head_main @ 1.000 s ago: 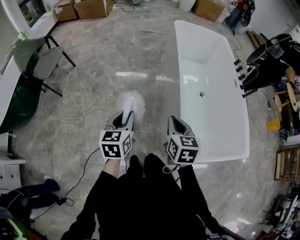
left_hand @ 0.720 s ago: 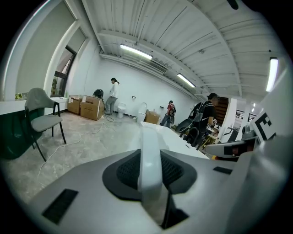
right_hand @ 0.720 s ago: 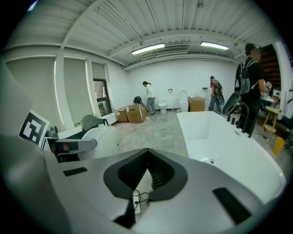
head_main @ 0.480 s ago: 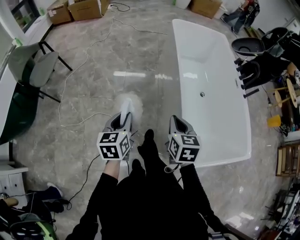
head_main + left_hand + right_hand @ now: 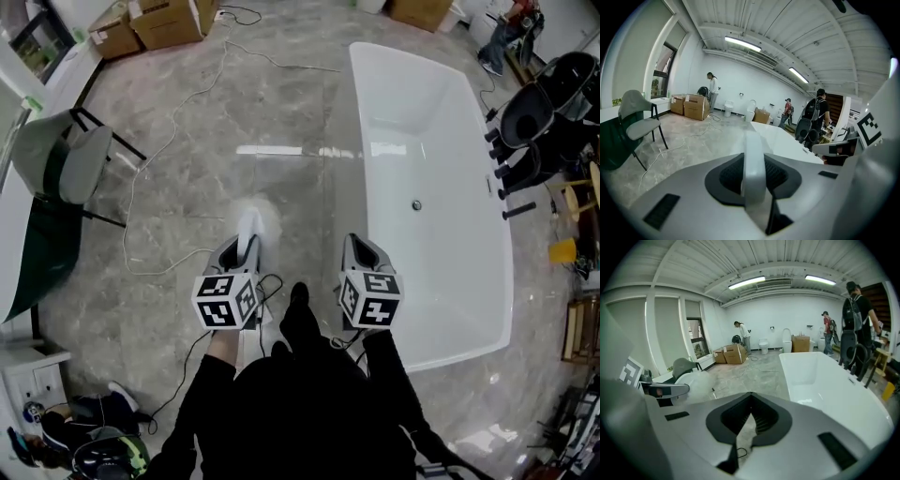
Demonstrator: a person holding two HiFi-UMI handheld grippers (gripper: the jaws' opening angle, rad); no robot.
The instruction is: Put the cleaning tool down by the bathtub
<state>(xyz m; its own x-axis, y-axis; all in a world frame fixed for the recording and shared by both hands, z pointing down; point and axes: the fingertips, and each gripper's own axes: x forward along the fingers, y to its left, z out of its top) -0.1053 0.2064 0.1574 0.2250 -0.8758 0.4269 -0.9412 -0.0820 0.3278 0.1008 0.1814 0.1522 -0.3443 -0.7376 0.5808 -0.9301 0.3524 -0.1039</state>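
beside bathtub [image 5: 441, 141], left gripper [image 5: 246, 246] grips cleaning tool [image 5: 251, 216]; right gripper [image 5: 362, 249] closed.

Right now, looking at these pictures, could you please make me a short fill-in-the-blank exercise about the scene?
1. The left hand-held gripper is shut on the ___ of the white cleaning tool.
2. The right hand-held gripper holds ___.
3. In the head view, the white bathtub lies to the ___ of both grippers.
Missing words: handle; nothing; right.
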